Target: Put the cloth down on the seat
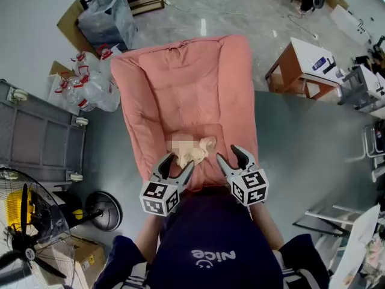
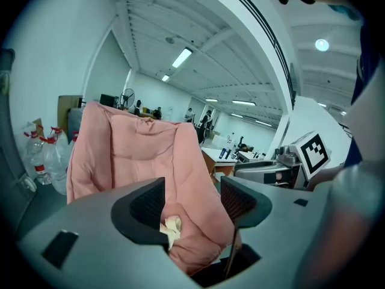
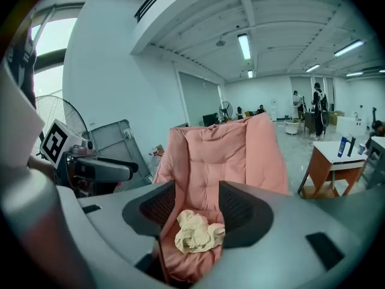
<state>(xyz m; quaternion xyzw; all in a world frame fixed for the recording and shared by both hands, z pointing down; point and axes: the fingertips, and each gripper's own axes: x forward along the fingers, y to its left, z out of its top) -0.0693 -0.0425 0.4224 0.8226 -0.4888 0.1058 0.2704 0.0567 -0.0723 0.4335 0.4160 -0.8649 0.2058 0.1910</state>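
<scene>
I am holding my left gripper (image 1: 179, 161) and right gripper (image 1: 229, 154) spread and empty beside the crumpled cloth (image 1: 201, 148) lying on the pink seat (image 1: 186, 83) near its front edge, where a jaw snagging a fold could drag it off.

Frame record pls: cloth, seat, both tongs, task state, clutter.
cloth: cream, crumpled, lying on the seat near its front edge
seat: pink padded chair, nothing else on it
left tongs: open, nothing gripped, at the seat front
right tongs: open, nothing gripped, aimed at the cloth
task state: cloth on seat, free of both tongs
clutter: fan and bottles on the left, desk on the right
</scene>
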